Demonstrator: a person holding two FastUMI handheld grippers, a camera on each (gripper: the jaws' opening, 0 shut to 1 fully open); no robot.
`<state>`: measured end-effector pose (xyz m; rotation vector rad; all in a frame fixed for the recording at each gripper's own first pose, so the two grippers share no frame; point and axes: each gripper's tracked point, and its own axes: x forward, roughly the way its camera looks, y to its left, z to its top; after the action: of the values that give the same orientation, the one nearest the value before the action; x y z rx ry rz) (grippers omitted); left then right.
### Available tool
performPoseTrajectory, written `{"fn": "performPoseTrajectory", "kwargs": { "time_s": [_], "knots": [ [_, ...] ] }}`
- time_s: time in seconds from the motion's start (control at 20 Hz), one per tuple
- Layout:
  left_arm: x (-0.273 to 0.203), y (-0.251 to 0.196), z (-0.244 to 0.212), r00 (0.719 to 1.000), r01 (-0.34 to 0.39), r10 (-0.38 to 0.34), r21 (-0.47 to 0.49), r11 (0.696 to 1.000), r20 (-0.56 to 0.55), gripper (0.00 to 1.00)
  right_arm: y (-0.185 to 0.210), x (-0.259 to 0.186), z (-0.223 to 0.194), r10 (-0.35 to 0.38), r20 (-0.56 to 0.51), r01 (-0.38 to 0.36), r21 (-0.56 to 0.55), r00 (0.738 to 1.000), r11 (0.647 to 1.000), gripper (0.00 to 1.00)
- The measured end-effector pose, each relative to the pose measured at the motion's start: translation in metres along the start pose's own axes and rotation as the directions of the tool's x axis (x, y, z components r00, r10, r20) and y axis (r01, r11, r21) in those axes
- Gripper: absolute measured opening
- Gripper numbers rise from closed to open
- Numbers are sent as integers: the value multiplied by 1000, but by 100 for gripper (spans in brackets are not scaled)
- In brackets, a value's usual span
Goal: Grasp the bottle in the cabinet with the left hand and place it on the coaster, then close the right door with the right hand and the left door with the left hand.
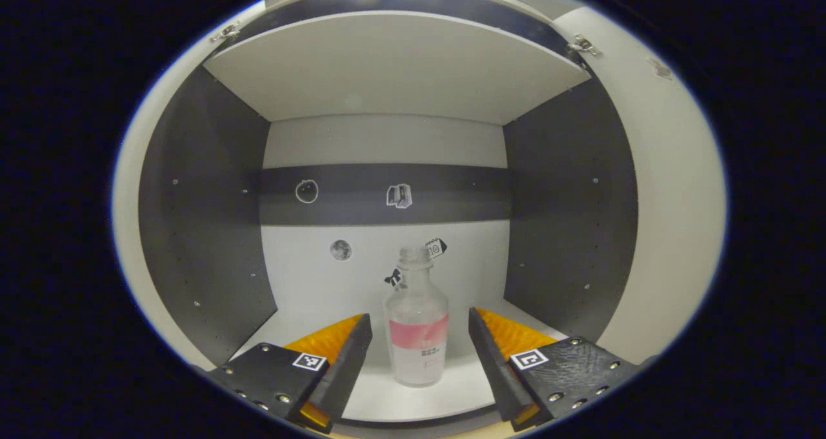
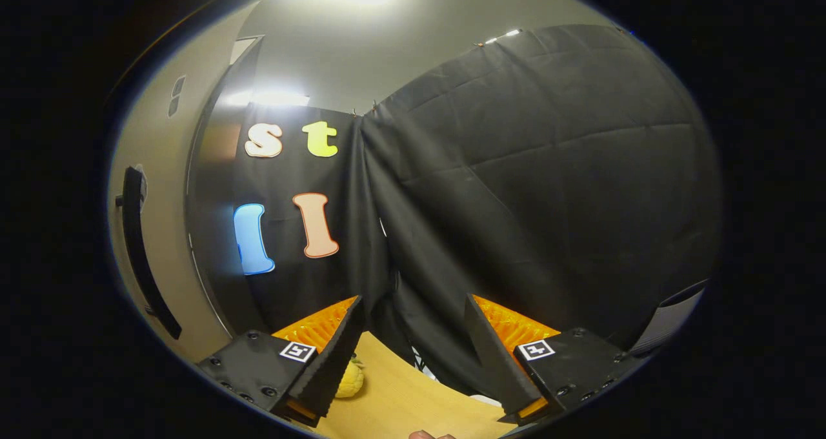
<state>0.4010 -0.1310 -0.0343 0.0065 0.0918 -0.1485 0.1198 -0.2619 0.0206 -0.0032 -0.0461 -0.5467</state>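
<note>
Nearest in the left gripper view, the left gripper (image 1: pixel 419 355) is spread wide, its fingers flanking the bottle (image 1: pixel 417 326) without touching it. The clear bottle stands upright on the cabinet floor (image 1: pixel 387 400), near the front edge, with the back wall behind and both doors swung out. This looks like the first step, the reach before the grasp; next the fingers must ease forward and close on the body. The right gripper (image 2: pixel 413 355) waits released above the wooden table (image 2: pixel 400 407), the right door (image 2: pixel 155 245) off to its left.
</note>
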Motion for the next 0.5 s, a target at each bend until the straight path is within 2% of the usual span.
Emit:
{"fn": "performPoseTrajectory", "kwargs": {
  "time_s": [0.05,0.1,0.15,0.2,0.25,0.3,0.35,0.4,0.45,0.5],
  "knots": [
    [3,-2,1,1000,0,0,2,1000,0,87,0,4,0,1,0,-1,-1,1000,1000,93],
    [8,-2,1,1000,-5,5,7,1000,1,87,0,9,0,1,1,-1,-1,1000,1000,98],
    [15,-1,-2,1000,-10,10,12,1000,-2,81,1,12,0,2,2,-2,-3,1000,1000,98],
    [21,-1,-4,1000,-12,12,16,1000,-4,94,1,15,-1,1,3,-1,-5,1000,1000,98],
    [25,-1,-6,1000,-12,12,19,1000,-7,87,1,17,-1,-1,3,1,-8,1000,1000,98],
    [29,-1,-7,1000,-10,10,23,1000,-9,94,0,20,-1,-2,3,2,-10,1000,1000,98],
    [32,0,-9,1000,-12,12,30,999,-11,77,1,21,-1,-3,2,3,-10,1000,1000,98],
    [35,0,-10,1000,-17,17,41,999,-14,85,0,24,-2,-4,1,4,-11,1000,1000,98],
    [38,0,-11,1000,-21,21,49,999,-13,86,0,26,-3,-7,-1,7,-11,1000,1000,98],
    [40,0,-12,1000,-22,23,52,998,-13,77,-1,28,-4,-8,-4,8,-11,1000,1000,98]
  ]
}}
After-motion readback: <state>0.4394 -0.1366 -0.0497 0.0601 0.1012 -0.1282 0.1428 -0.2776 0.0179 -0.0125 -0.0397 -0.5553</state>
